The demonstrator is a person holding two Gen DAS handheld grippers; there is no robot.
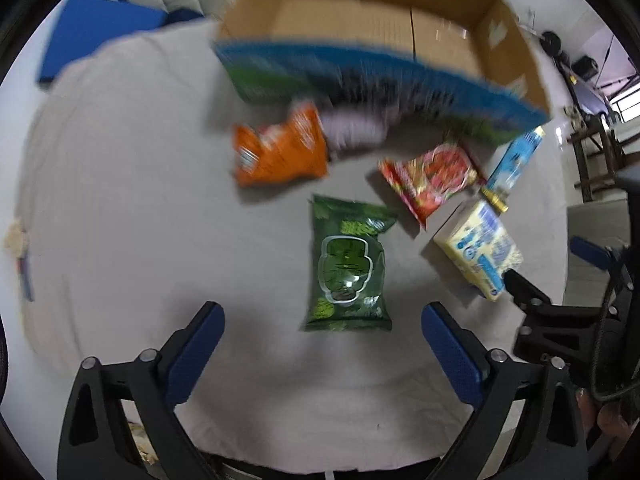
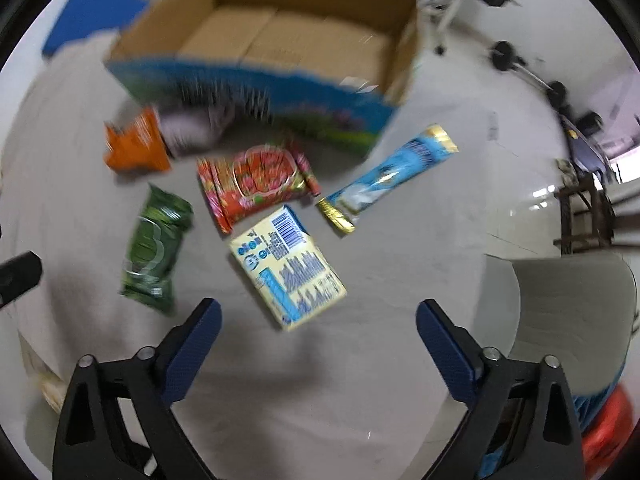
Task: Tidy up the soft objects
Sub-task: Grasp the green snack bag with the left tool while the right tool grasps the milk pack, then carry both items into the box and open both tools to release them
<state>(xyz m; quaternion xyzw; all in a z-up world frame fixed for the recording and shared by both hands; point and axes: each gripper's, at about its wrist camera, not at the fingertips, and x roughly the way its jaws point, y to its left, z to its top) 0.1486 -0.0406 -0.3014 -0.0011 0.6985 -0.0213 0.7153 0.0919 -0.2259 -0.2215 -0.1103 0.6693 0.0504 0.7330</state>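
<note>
Packets lie on grey cloth before us: green pack [image 1: 347,266], orange bag [image 1: 280,148], red pouch [image 2: 256,178], yellow packet [image 2: 288,268], blue stick [image 2: 390,174]; cardboard box [image 2: 288,36] behind holds nothing visible; left gripper [image 1: 322,354] and right gripper [image 2: 318,346] gape wide, gripping nothing.

A grey cloth [image 2: 360,380] covers the work surface. Beyond its far left corner lies a blue mat [image 1: 96,36], and just past its right edge stands a pale grey chair [image 2: 572,312]. Further right of the cloth, on the glossy floor, stands a dark wooden stool [image 2: 588,216].
</note>
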